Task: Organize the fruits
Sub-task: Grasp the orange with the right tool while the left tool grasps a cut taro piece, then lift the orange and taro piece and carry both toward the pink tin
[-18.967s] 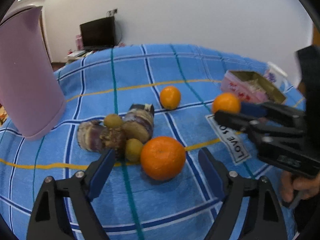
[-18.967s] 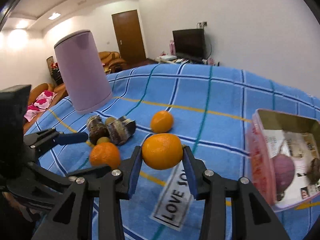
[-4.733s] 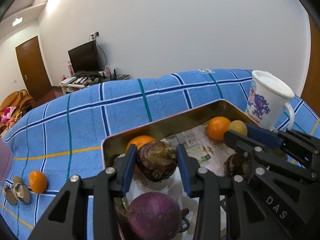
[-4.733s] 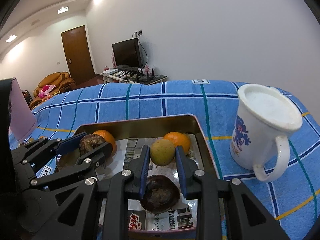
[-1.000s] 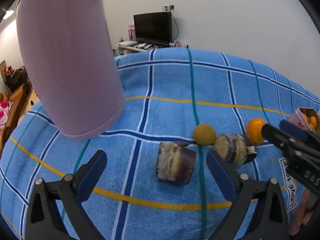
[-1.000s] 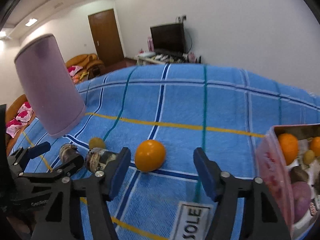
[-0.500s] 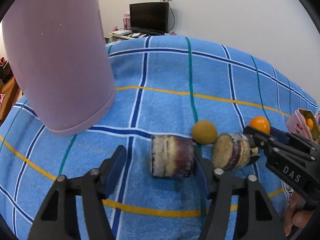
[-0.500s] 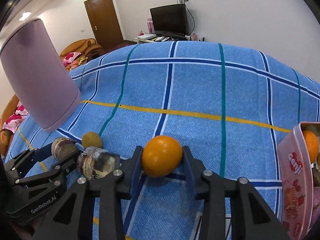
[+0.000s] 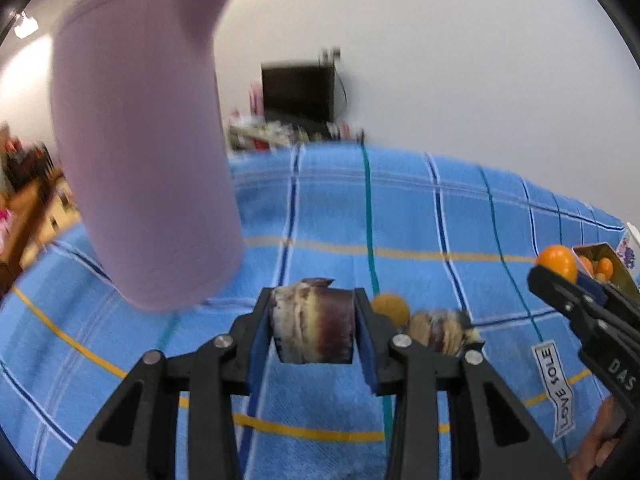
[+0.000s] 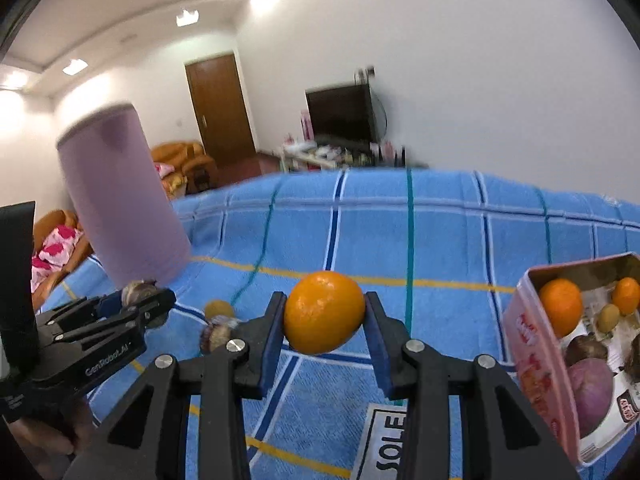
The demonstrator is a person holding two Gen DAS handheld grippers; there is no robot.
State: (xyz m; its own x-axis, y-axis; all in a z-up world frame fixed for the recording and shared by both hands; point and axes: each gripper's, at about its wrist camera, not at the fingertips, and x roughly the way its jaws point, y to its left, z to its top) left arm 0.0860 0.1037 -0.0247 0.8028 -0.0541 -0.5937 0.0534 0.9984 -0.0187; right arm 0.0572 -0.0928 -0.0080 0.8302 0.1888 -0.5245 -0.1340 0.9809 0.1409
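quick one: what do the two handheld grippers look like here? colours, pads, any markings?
Both match: matte black plastic bodies, two angular fingers with triangular cut-outs, silver round screw heads at the joints and blue pads on the inner faces. The left gripper bears white "GenRobot.AI" lettering on its side, seen from the right wrist view. The right gripper shows white "DAS" on its side in the left wrist view. No cables or sleeves show.

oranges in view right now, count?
3. One round orange is clamped in the right tool; a large orange and a smaller orange lie in the pink tin box. The box wall may hide more.
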